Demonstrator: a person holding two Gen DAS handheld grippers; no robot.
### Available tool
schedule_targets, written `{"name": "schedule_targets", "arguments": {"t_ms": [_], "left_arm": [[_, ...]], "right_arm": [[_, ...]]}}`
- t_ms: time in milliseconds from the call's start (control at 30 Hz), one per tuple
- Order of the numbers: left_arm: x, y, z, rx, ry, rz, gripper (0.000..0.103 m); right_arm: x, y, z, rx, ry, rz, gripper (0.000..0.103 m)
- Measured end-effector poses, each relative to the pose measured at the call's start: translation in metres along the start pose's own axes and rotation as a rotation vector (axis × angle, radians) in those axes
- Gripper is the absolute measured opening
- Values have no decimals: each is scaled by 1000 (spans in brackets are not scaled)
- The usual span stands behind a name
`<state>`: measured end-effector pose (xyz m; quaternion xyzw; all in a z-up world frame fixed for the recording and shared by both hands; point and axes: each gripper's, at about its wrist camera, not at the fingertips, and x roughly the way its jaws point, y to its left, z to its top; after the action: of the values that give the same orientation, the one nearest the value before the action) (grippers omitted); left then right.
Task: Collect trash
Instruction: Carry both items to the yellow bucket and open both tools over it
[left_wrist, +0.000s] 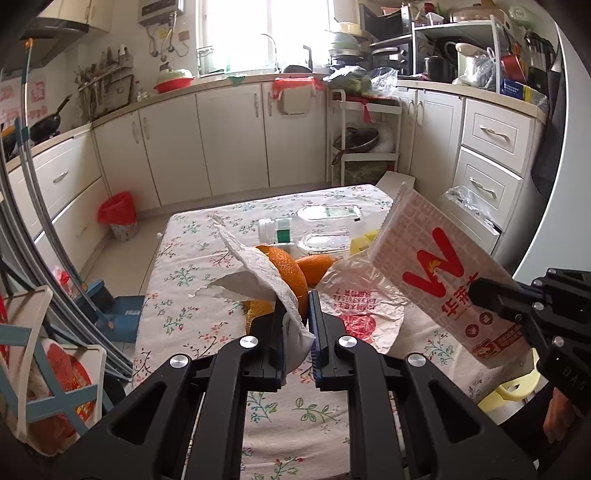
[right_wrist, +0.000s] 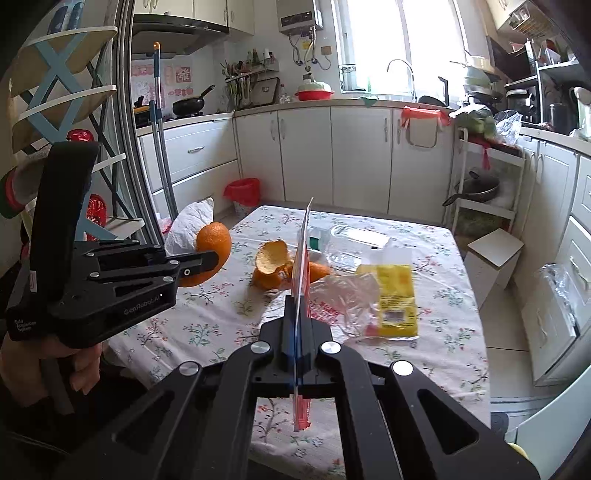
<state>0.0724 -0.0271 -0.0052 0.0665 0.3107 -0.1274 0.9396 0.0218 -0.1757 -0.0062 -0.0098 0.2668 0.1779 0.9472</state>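
Left hand-held gripper (left_wrist: 297, 325) pinched on paper towel (left_wrist: 258, 273) plus orange peel (left_wrist: 291, 273), lifted off worktop (left_wrist: 177, 266). Right hand-held gripper (right_wrist: 297, 314) clamped on wrapper (right_wrist: 303, 254), held edge-up, likely for carrying to bin (right_wrist: 243, 195). More peel (right_wrist: 271, 264) left behind.

I see a white floral-print cloth over the tabletop (right_wrist: 424, 258), curled orange peel (right_wrist: 271, 262), a flat yellow plastic packet (right_wrist: 397, 295), and a red-lined bin (left_wrist: 117, 214) on the floor.
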Motion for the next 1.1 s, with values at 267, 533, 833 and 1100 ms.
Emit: {"name": "schedule_targets", "arguments": {"t_ms": [267, 533, 833, 1100], "left_arm": [[2, -23, 5, 36, -13, -32, 10], [-2, -71, 11, 50, -75, -226, 10], [11, -186, 5, 114, -22, -462, 10], [37, -286, 0, 134, 69, -638, 10]], "right_arm": [[-16, -19, -5, 9, -7, -53, 1], [-48, -62, -23, 42, -10, -173, 1], [-84, -147, -74, 187, 106, -389, 1], [-89, -224, -141, 393, 325, -535, 1]]}}
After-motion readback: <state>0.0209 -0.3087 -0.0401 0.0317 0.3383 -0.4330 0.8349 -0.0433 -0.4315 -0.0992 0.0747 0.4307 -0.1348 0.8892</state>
